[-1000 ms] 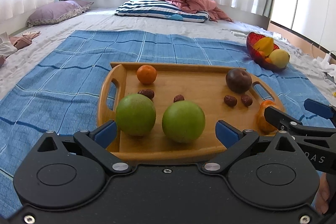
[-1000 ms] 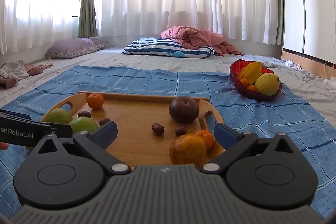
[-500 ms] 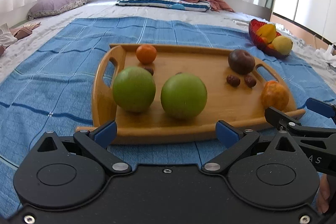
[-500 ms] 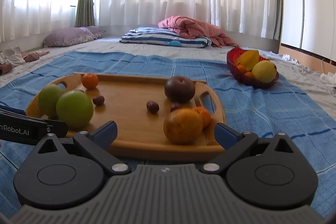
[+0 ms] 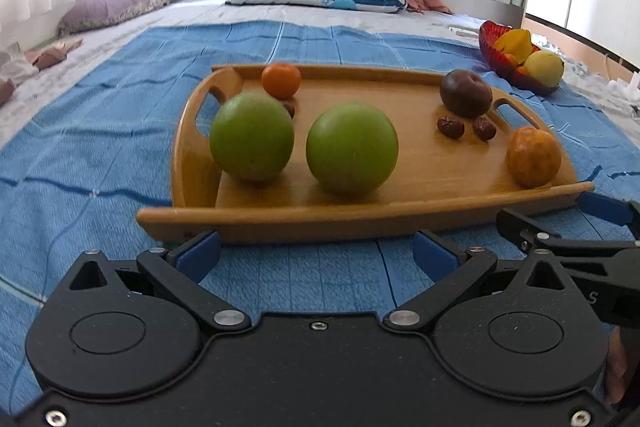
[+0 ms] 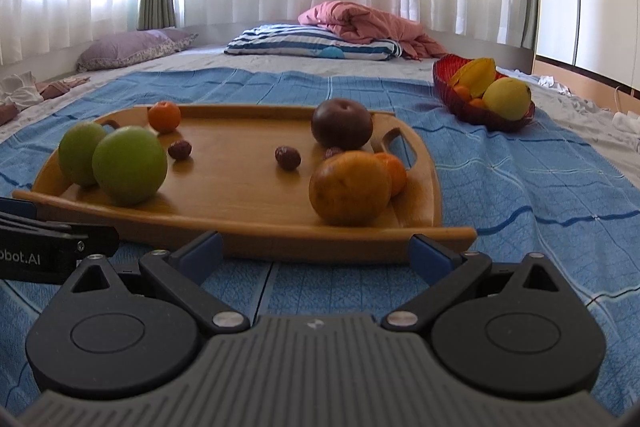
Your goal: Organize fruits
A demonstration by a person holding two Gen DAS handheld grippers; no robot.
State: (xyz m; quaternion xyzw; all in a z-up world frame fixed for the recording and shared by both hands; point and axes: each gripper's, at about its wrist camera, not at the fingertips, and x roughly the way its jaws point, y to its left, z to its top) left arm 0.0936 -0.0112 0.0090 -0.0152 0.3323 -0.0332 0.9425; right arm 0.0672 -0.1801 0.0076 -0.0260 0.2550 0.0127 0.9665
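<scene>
**Both grippers empty, short of the tray's near edge**

Wooden tray (image 5: 400, 211) lies on the blue blanket (image 5: 100, 131), long axis running left to right across both views, handles at the two short ends.

Left gripper (image 5: 316, 253): jaws wide apart, holding nothing. Straight ahead of it sit two green apples (image 5: 351, 148), side by side.

Right gripper (image 6: 316, 251): jaws likewise spread, empty. Straight ahead sits a large orange fruit (image 6: 350, 188), with a small tangerine (image 6: 394, 173) touching it behind.

Also on the tray: dark plum (image 6: 342, 123), small dried dates (image 6: 287, 157), another tangerine (image 6: 164, 116) at the far left corner.

Red bowl (image 6: 472, 109), already holding fruit, stands off the tray, far right; judged nearer the right gripper.

Readable writing: "bot.AI" on the left gripper's side in the right wrist view. No other labels legible.
</scene>
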